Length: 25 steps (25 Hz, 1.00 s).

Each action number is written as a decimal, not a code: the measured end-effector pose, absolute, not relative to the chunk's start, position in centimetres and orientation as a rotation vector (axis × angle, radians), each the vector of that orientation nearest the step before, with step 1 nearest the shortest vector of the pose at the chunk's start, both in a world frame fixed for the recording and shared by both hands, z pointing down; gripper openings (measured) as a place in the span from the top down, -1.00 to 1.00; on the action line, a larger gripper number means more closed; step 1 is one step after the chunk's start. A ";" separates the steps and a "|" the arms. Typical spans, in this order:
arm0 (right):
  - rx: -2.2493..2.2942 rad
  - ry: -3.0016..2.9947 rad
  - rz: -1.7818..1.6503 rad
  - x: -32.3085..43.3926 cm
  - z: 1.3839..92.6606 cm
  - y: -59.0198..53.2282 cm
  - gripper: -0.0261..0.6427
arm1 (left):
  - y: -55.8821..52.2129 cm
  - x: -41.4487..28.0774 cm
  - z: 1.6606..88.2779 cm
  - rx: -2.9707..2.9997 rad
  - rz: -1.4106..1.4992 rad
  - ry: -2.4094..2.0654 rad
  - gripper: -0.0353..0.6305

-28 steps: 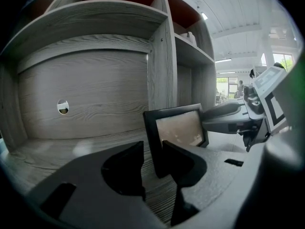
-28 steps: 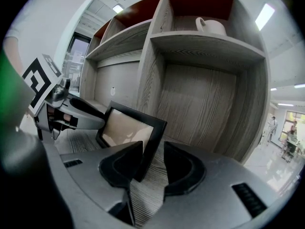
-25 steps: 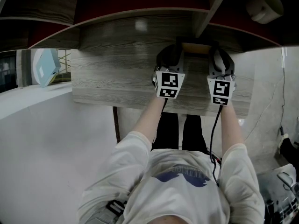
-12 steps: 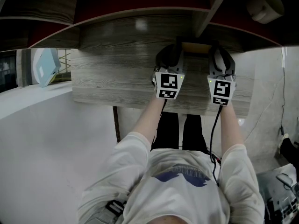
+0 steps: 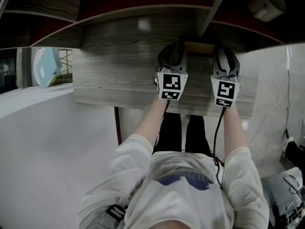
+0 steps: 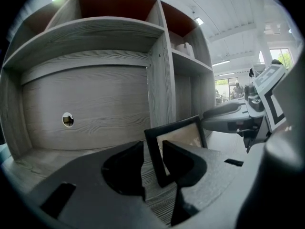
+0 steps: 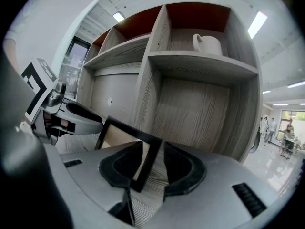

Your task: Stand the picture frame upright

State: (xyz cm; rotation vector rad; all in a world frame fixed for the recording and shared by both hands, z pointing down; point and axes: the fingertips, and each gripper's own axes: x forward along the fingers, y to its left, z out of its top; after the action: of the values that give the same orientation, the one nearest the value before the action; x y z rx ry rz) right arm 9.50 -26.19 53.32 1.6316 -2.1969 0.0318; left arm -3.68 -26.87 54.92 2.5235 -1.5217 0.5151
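Left gripper (image 6: 152, 146) is clenched on the left side bar of the picture frame (image 6: 183, 133), and the right gripper (image 7: 152, 147) is clamped on the opposite bar. Each gripper view shows the black moulding running straight up between its own jaws. Taking the two side bars leaves the glass face and the bottom edge free, and lets the person steer the tilt evenly from both ends, so the frame should not twist.

The frame sits over the desk (image 5: 119, 80) close to its far edge and right of the middle, nearer the far right corner than the far left. It is just in front of the vertical divider (image 6: 162, 80) of the shelf unit. It is lifted off its face and leans back rather than standing plumb. Its lower corners look close to the wood grain, though I cannot tell whether they touch. No view shows a back stand.

My reading is that the raising is mostly done. What remains is to seat the bottom edge, find the balance angle, then ease both grips off together. Letting go of one side first would likely swing or topple it. A white mug (image 7: 208, 44) stands on the shelf above, well clear.
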 end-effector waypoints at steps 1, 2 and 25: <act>1.639 -2.200 0.031 9.6 53.0 -26.2 0.52 | -26.8 -3.7 54.6 2.529 0.510 -1.526 0.57; 1.644 -2.202 0.029 9.6 52.8 -26.1 0.52 | -26.8 -3.6 54.2 2.534 0.505 -1.529 0.57; 2.000 -2.326 0.061 14.1 34.5 -21.0 0.82 | -21.8 -5.5 36.9 2.605 0.209 -1.658 0.57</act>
State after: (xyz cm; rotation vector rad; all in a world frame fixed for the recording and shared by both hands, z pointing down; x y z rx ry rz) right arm 14.14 -20.97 34.53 1.9999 -2.3265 0.0609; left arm -5.51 -21.80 36.86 2.6053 -1.6583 0.2092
